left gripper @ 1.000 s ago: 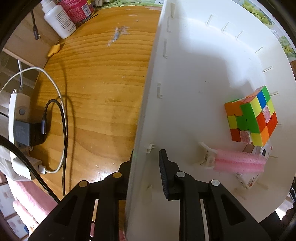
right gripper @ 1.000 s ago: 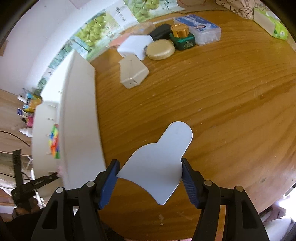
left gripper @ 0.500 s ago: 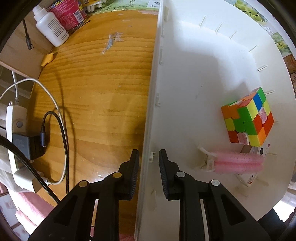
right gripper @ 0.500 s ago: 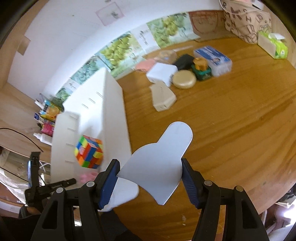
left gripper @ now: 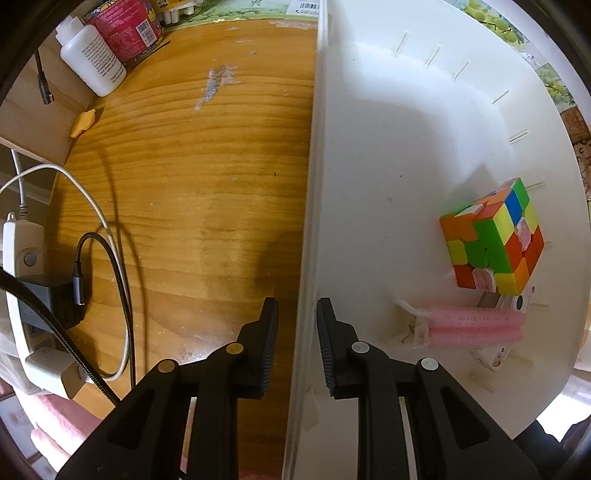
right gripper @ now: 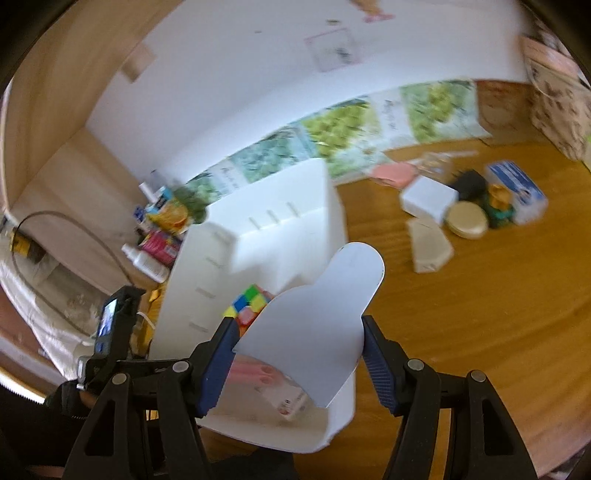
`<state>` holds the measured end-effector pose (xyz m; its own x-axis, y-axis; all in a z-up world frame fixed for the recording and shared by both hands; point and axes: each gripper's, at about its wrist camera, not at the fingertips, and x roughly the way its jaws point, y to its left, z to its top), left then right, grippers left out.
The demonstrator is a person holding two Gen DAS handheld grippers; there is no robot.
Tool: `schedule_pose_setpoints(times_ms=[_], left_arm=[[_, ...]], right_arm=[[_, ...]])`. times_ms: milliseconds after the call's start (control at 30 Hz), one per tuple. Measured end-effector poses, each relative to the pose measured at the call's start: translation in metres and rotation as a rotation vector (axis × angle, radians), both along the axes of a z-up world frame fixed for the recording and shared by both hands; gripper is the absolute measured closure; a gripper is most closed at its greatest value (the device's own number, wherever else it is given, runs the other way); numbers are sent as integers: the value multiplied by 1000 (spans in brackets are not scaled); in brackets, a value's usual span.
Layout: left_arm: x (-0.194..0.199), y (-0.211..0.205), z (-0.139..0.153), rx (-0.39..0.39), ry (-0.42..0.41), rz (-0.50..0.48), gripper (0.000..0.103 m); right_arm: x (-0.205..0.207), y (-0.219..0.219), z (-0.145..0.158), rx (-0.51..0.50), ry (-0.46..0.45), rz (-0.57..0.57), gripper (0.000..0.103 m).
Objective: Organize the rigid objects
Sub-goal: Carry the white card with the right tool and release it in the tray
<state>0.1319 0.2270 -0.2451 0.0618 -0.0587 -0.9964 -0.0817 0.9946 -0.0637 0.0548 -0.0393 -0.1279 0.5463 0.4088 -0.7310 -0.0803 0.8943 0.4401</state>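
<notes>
A white plastic organizer box [left gripper: 388, 155] stands on the wooden table; it also shows in the right wrist view [right gripper: 280, 236]. My left gripper [left gripper: 297, 325] straddles its left wall with both jaws slightly off the wall, open. Inside lie a multicoloured puzzle cube [left gripper: 493, 242], a pink ribbed item [left gripper: 476, 326] and a small white box [left gripper: 513, 306]. My right gripper [right gripper: 297, 347] is shut on a flat white divider panel [right gripper: 321, 321], held above the box's near end. The cube [right gripper: 249, 304] shows behind the panel.
On the left are a power strip [left gripper: 22, 258], cables [left gripper: 110, 258], a white bottle [left gripper: 92, 59] and a red can [left gripper: 127, 29]. Right of the box lie a beige case [right gripper: 430, 247], a gold tin [right gripper: 467, 219], white [right gripper: 428, 199] and blue boxes [right gripper: 517, 192].
My left gripper has let go of the box wall and its jaws have parted. My right gripper has carried the divider panel left and up, over the near end of the box.
</notes>
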Motion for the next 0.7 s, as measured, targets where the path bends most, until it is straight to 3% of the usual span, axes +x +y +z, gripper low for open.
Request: schedule_pose_setpoints(times_ms=[700], left_arm=[[-7,10,4,-5,-10,1,79]], right_arm=[[15,91,-9,-71,-34,303,36]])
